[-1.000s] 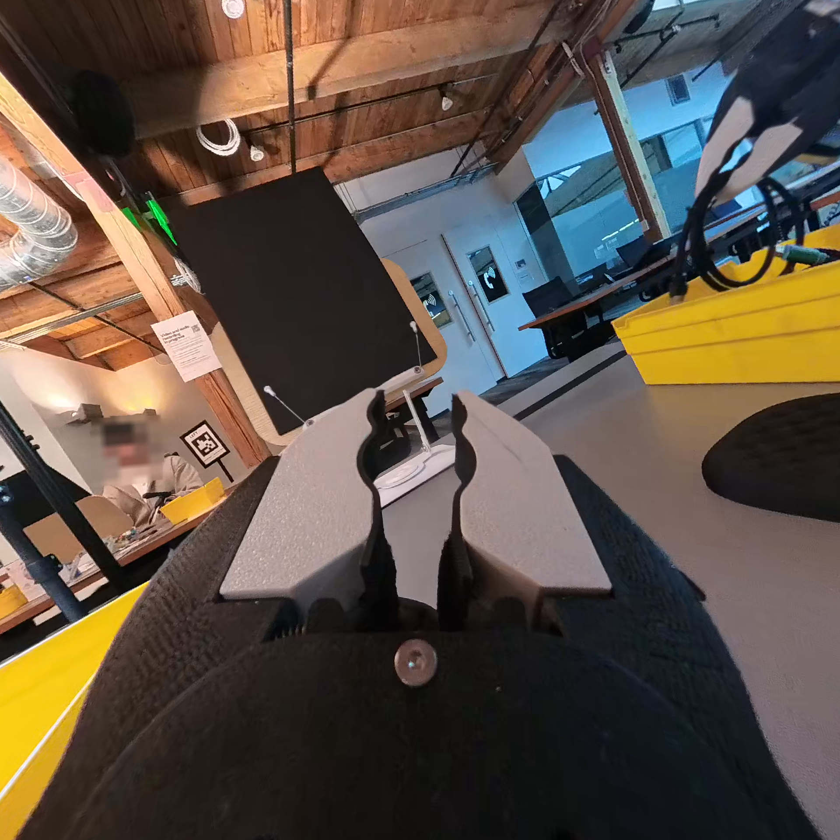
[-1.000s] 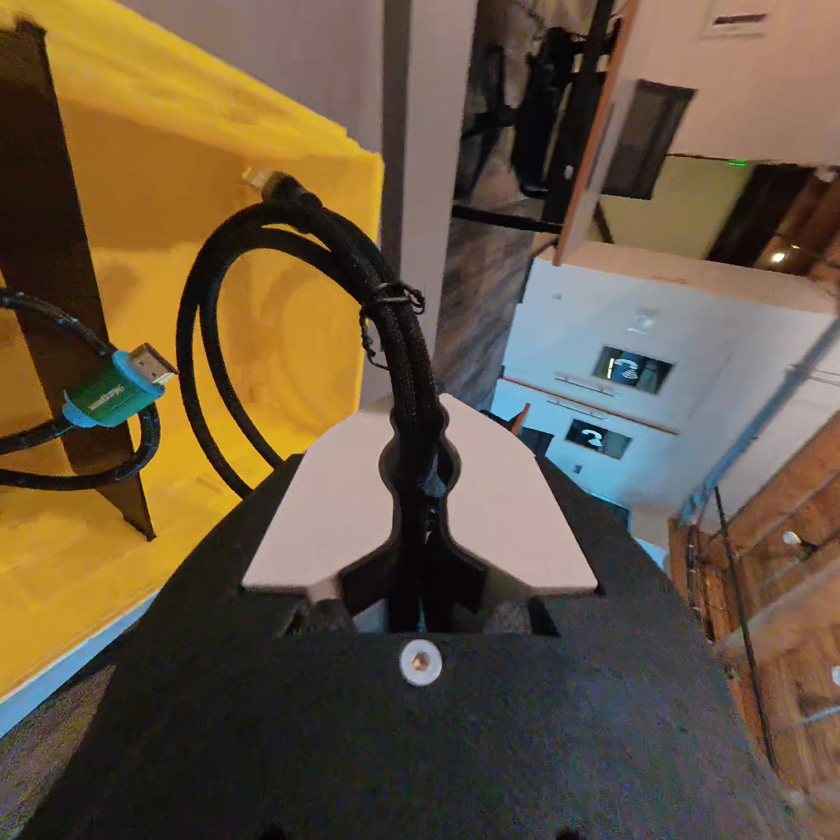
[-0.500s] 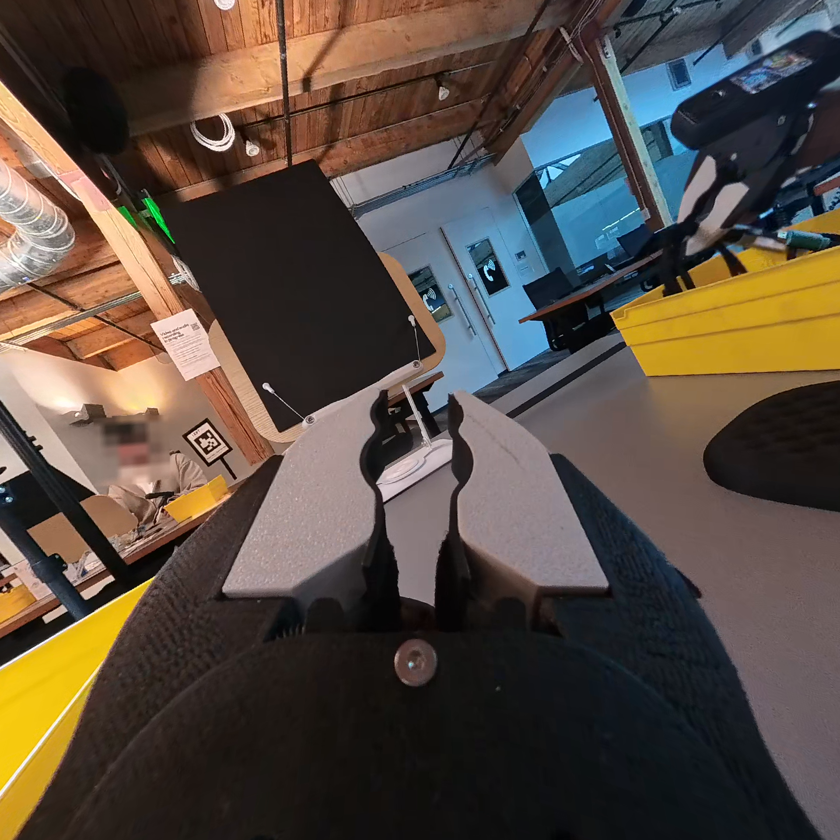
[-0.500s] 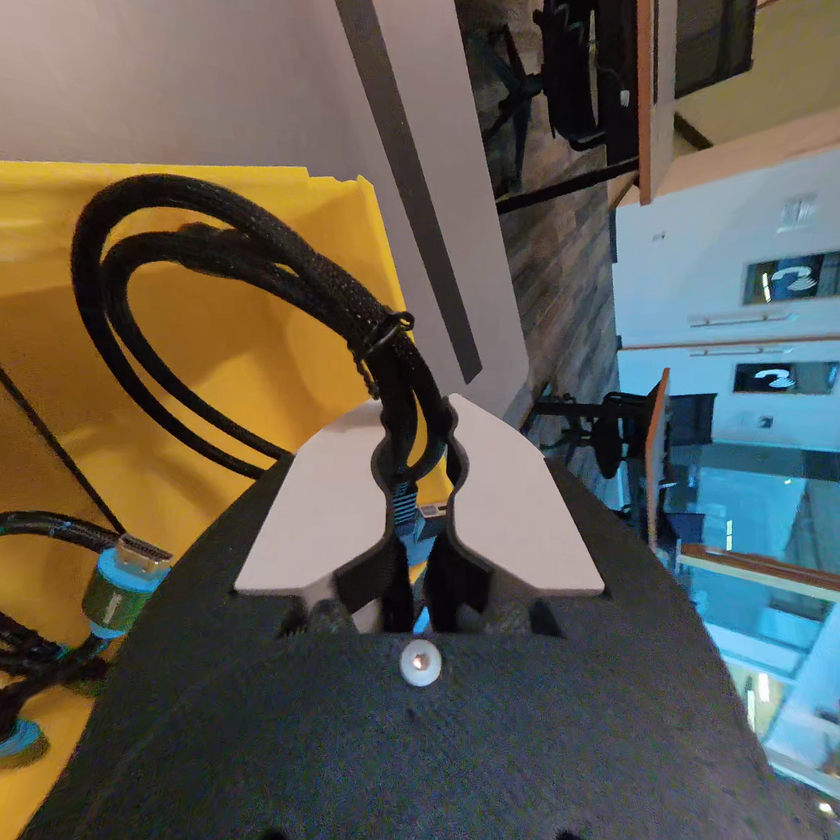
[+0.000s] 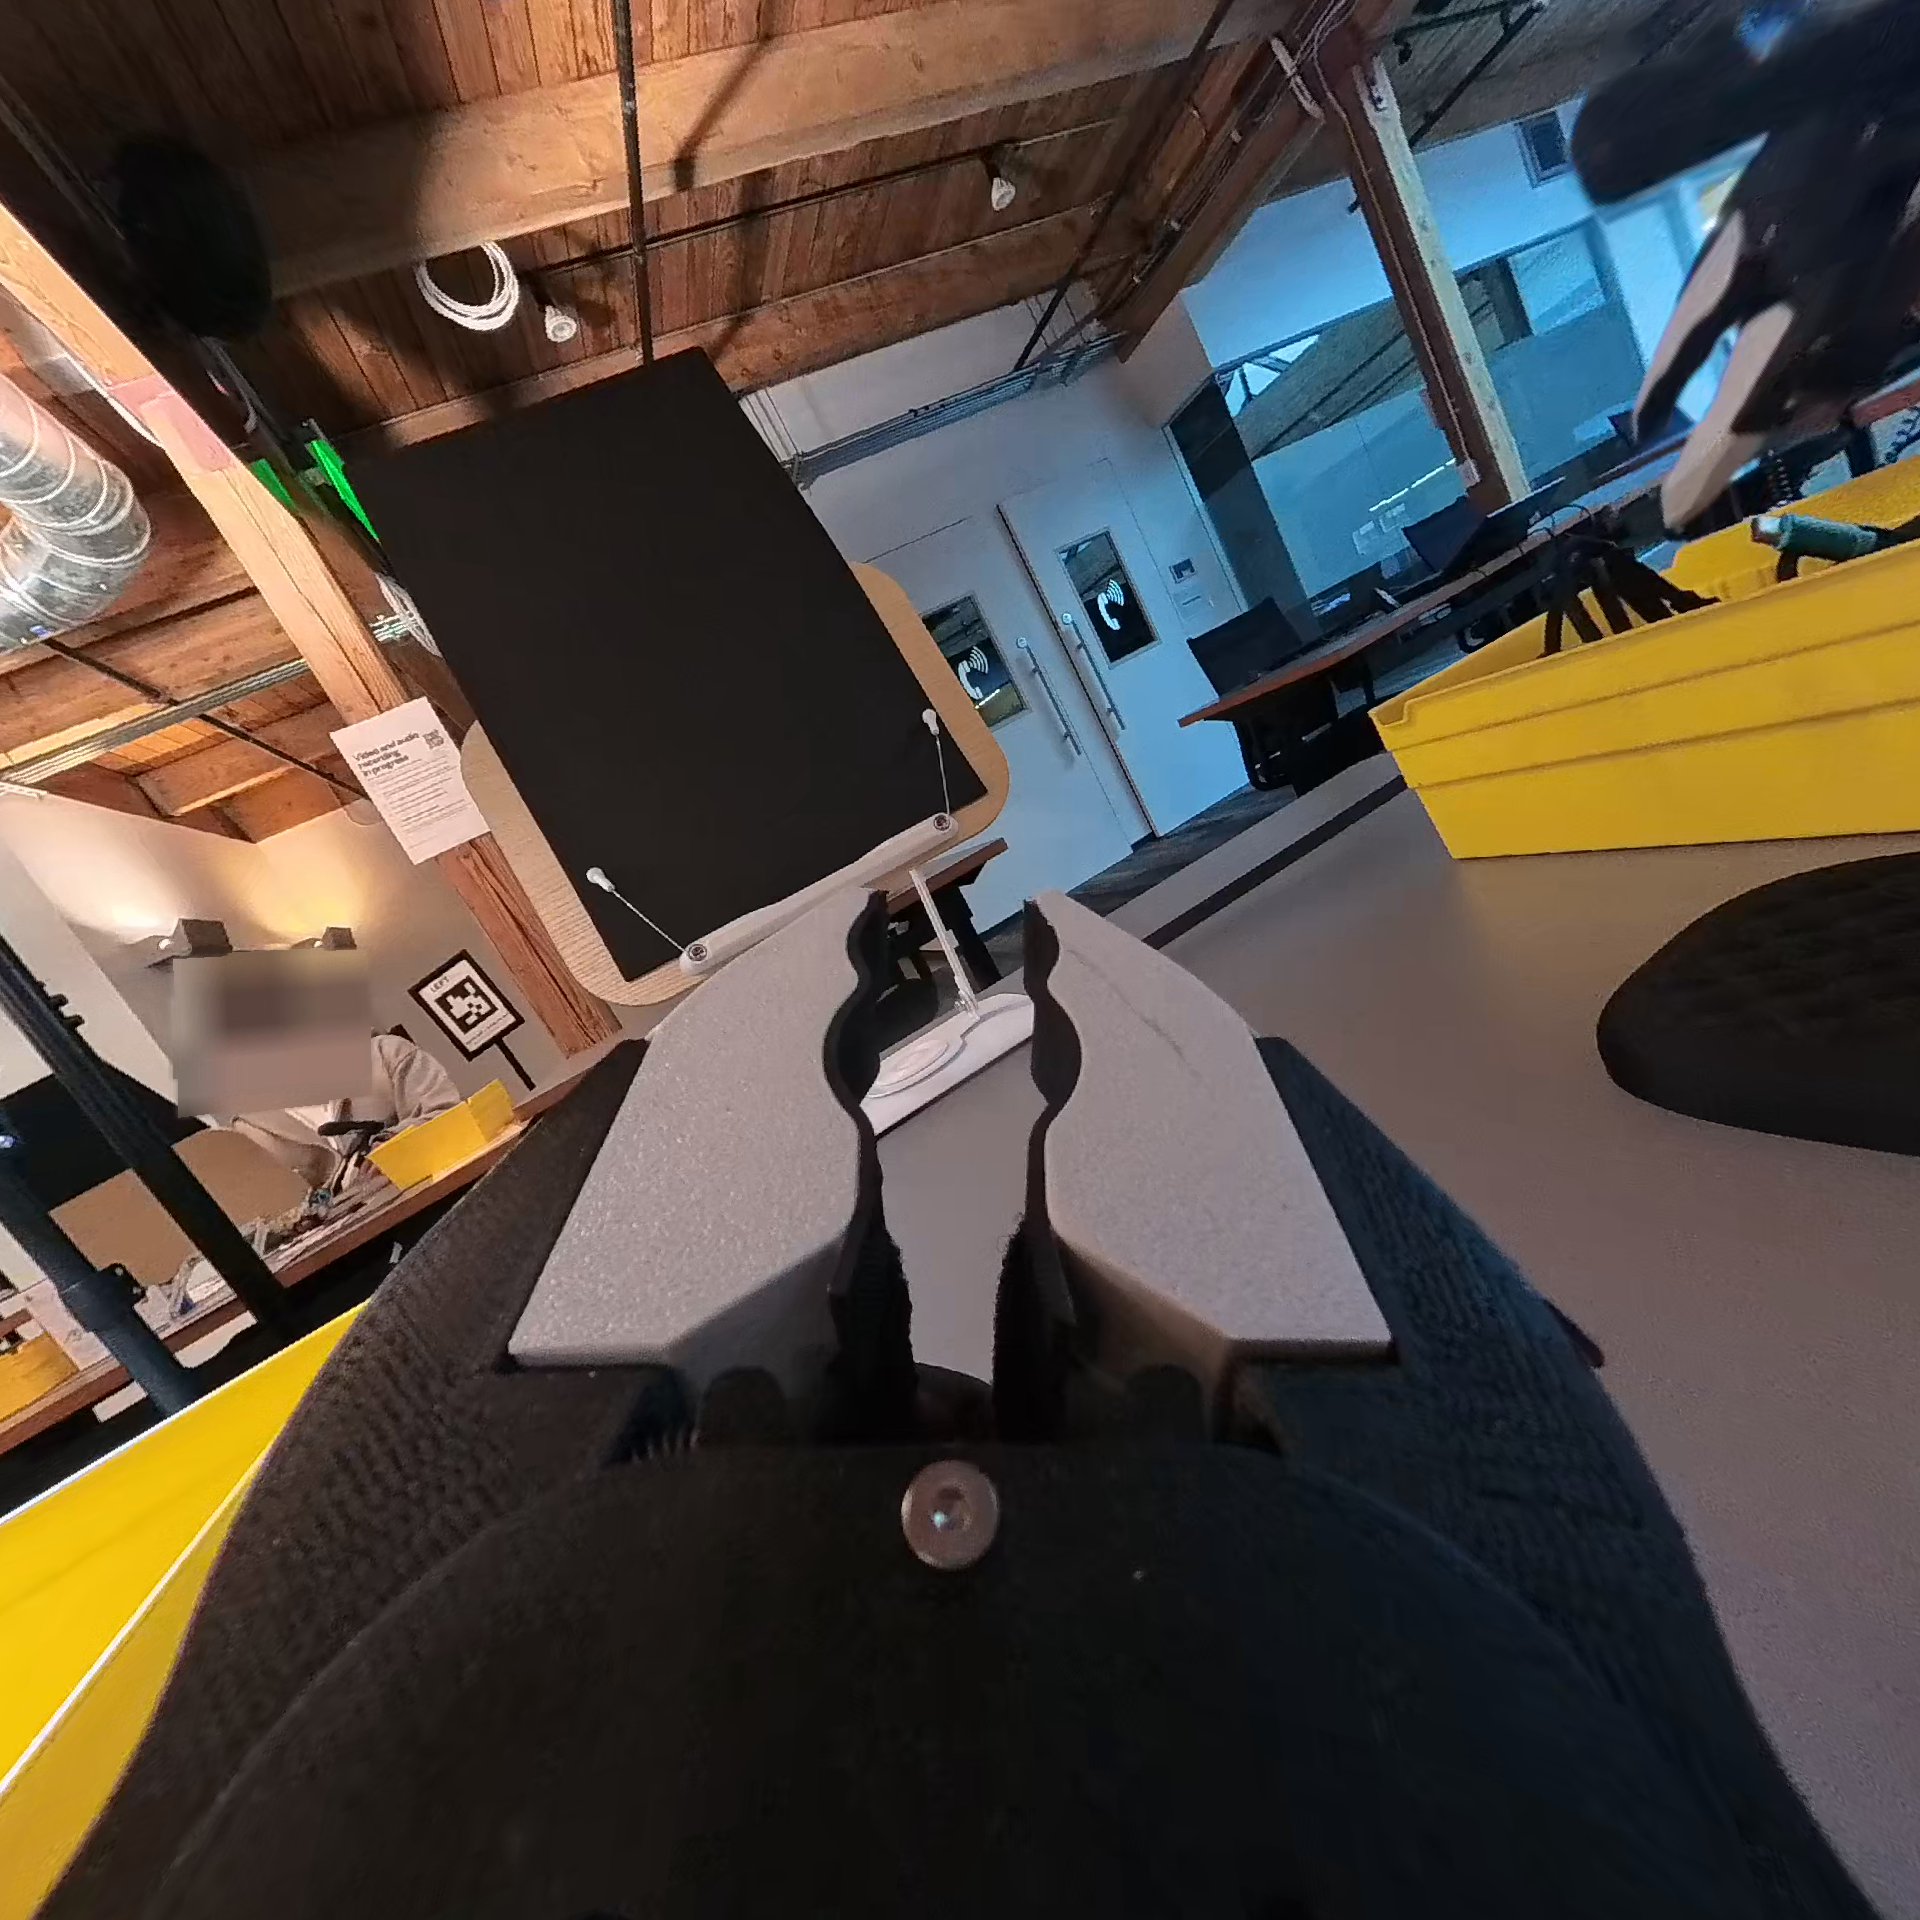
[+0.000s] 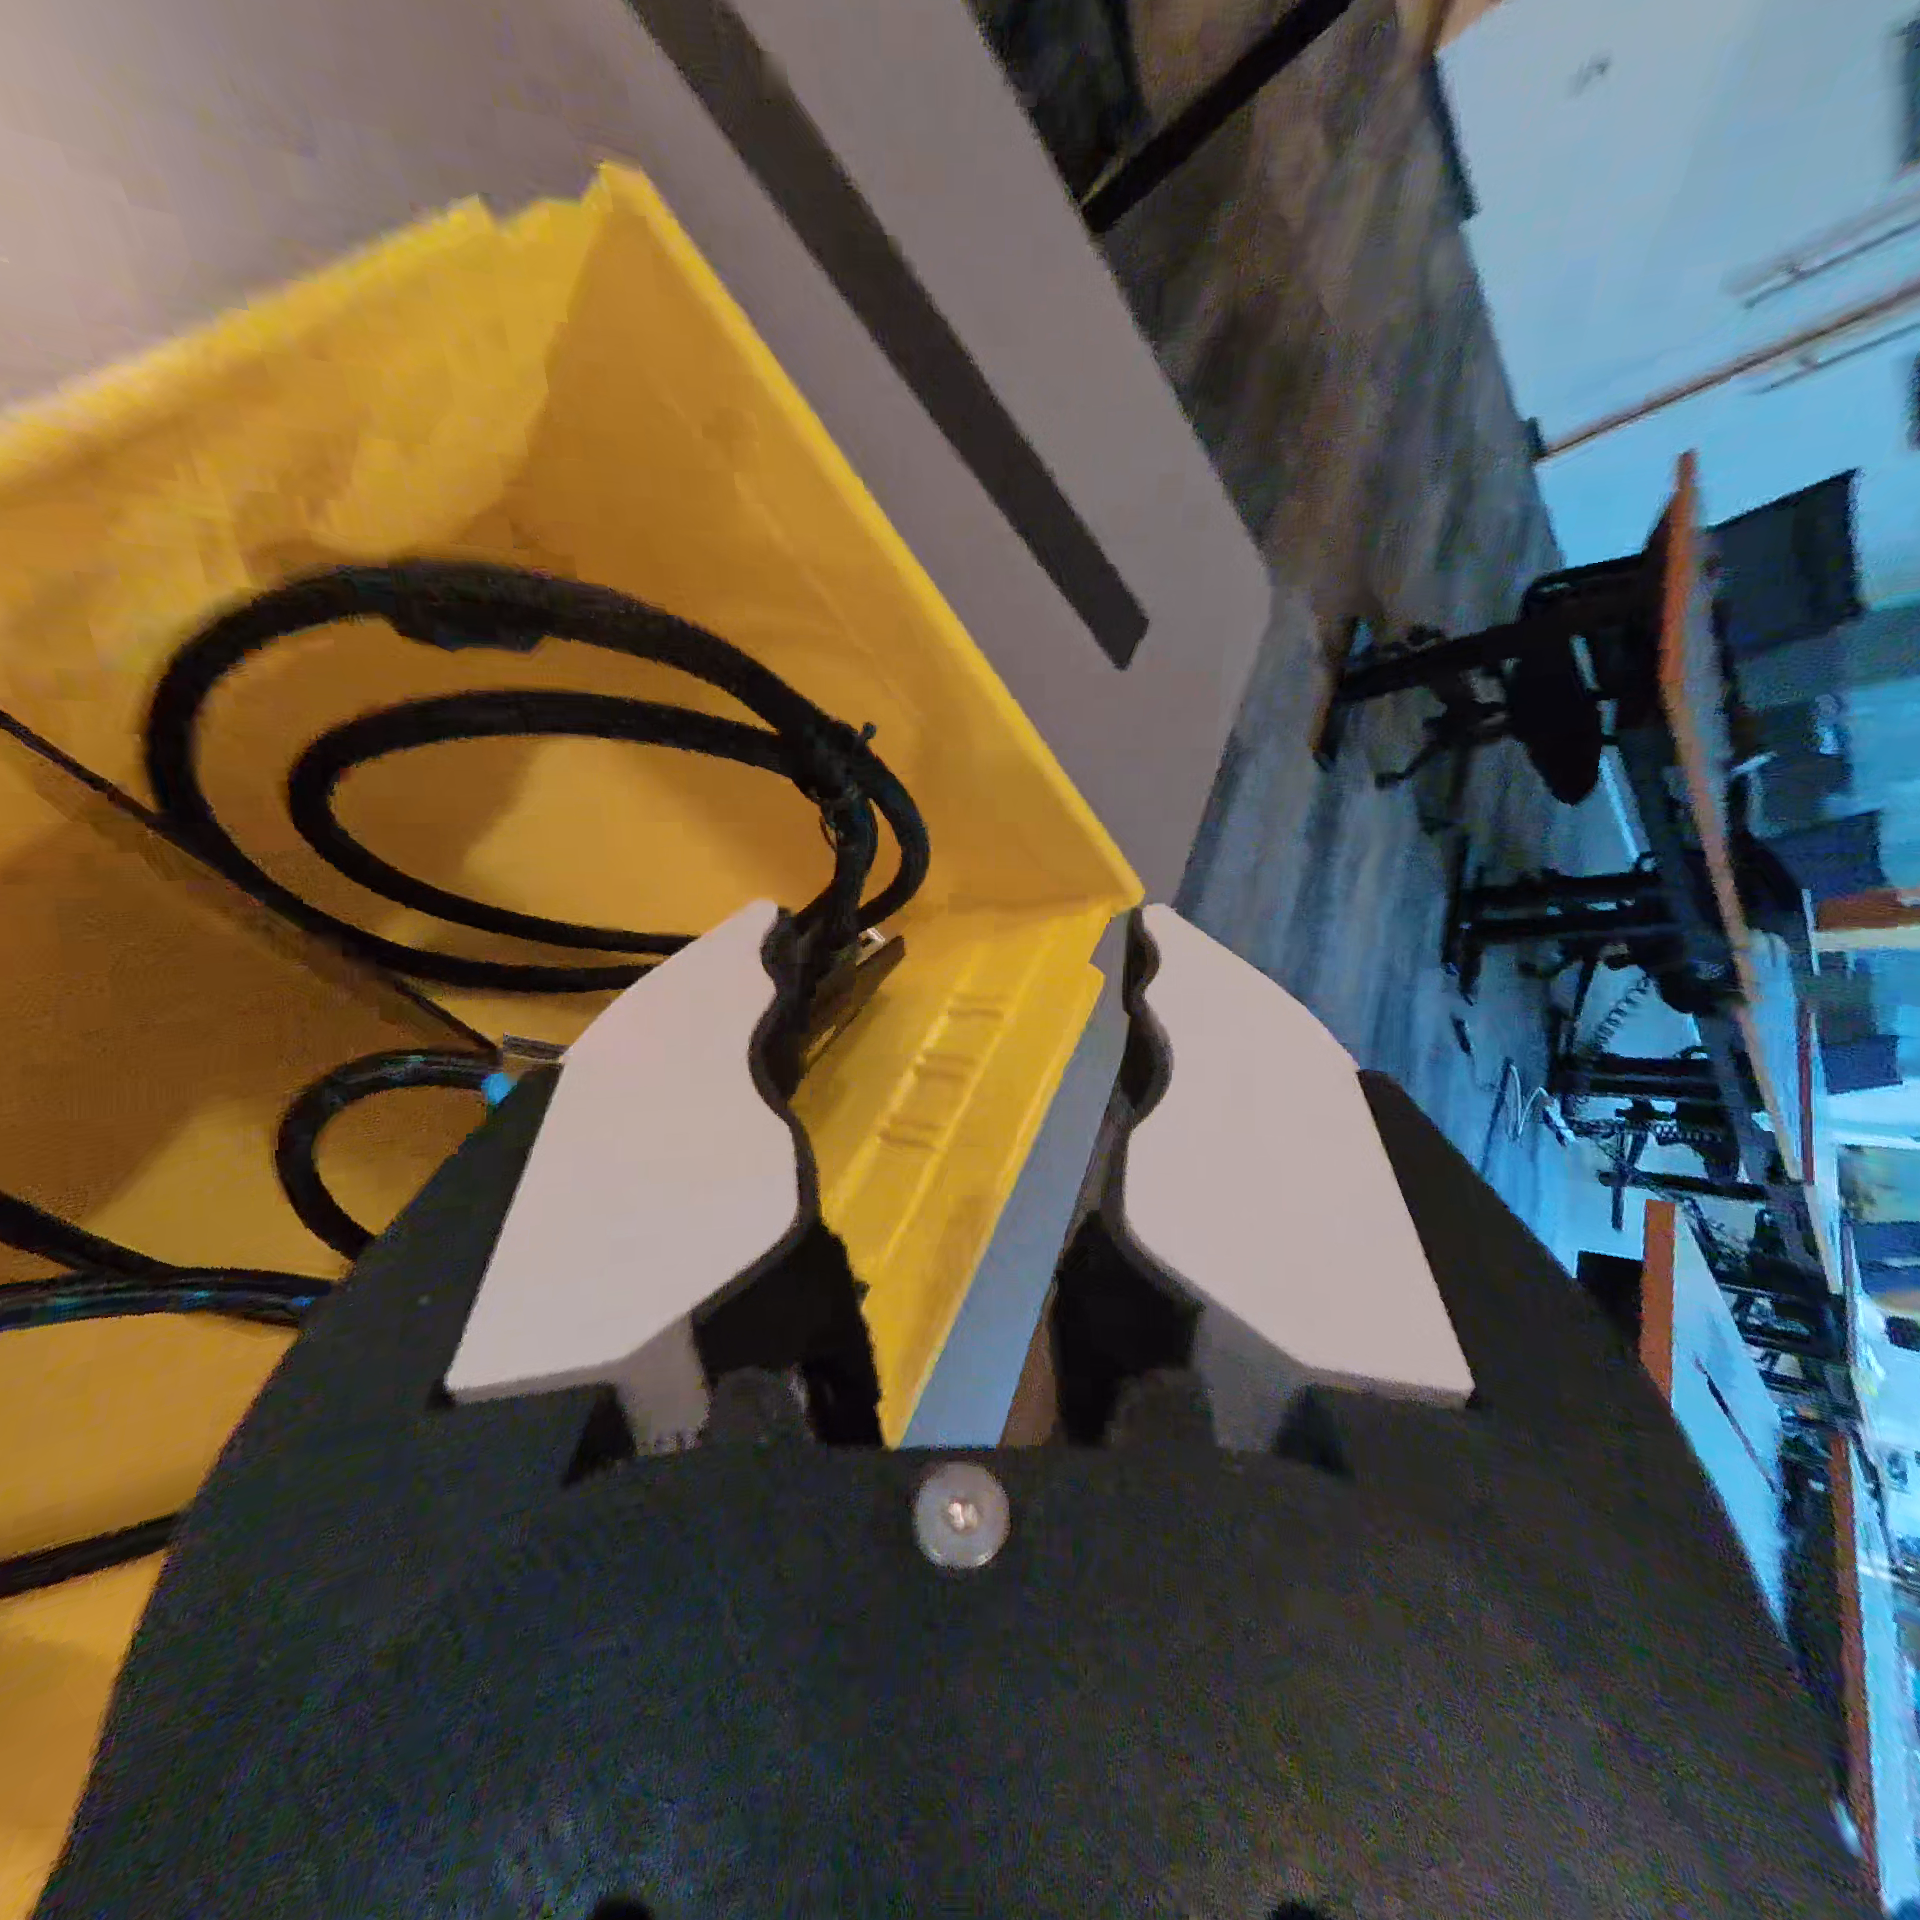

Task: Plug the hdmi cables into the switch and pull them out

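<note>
In the right wrist view my right gripper (image 6: 956, 925) is open wide and empty over the corner of a yellow bin (image 6: 727, 468). A coiled black braided HDMI cable (image 6: 520, 623) lies in the bin, its plug (image 6: 852, 966) just beside my left fingertip. A second black cable (image 6: 343, 1143) loops lower left. In the left wrist view my left gripper (image 5: 956, 925) is partly open, empty, low over the grey table (image 5: 1455, 1299). The right gripper (image 5: 1766, 343) shows blurred at top right over the yellow bin (image 5: 1662, 748), where a green plug (image 5: 1829, 535) sticks up. No switch is in view.
A black mat (image 5: 1787, 1029) lies on the table at right. Another yellow bin (image 5: 104, 1558) sits at lower left. A black board on a white stand (image 5: 644, 665) stands ahead. The table edge (image 6: 1195, 727) runs beside the bin, with floor beyond.
My right gripper has opened and let go of the coiled cable, which now lies in the yellow bin. The left gripper has stayed in place.
</note>
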Demonstrator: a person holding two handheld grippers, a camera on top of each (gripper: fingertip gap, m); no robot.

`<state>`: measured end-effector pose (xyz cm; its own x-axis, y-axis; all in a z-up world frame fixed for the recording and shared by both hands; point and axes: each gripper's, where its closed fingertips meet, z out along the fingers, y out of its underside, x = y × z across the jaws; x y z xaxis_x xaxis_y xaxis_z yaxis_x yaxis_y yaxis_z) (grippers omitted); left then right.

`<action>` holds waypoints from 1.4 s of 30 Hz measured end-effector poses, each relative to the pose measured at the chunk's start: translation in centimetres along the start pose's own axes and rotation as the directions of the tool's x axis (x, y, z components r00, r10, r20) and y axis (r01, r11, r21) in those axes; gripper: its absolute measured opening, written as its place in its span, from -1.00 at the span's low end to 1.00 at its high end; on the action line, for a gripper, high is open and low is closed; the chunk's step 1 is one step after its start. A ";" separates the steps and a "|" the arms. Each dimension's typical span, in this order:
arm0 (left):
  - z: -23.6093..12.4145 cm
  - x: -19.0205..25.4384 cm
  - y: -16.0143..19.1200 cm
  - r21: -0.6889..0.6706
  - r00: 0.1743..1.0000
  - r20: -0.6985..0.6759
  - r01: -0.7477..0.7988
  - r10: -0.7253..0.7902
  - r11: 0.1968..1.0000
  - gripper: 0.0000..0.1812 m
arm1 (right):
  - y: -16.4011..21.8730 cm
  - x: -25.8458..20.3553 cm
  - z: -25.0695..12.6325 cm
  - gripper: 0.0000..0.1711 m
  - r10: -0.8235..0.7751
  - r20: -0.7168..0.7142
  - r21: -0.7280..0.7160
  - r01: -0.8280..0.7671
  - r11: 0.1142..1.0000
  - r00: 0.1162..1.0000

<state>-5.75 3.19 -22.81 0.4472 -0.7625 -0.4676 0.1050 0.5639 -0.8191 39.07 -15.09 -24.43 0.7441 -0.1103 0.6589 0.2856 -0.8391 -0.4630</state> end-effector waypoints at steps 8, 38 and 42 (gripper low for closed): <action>0.0 0.4 -0.3 0.022 0.999 -0.026 0.028 -0.028 0.999 -0.73 | -13.9 -15.0 -17.8 -0.19 0.043 0.320 0.811 -0.297 0.505 0.947; -12.5 -18.9 18.4 -0.198 0.239 -0.829 -0.971 0.505 0.134 -0.31 | -12.4 -25.8 -15.0 -0.26 -0.065 0.398 0.766 -0.293 0.572 0.915; -12.1 -18.5 19.4 -0.130 0.167 -0.838 -0.986 0.520 0.106 -0.50 | -12.2 -26.3 -15.3 -0.27 -0.066 0.394 0.768 -0.289 0.571 0.917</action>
<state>-22.74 24.40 -34.03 -0.6149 -0.0996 -0.7823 -0.5454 0.7702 0.3307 6.80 -10.09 -27.08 0.9014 0.1637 0.4010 0.4119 -0.0381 -0.9104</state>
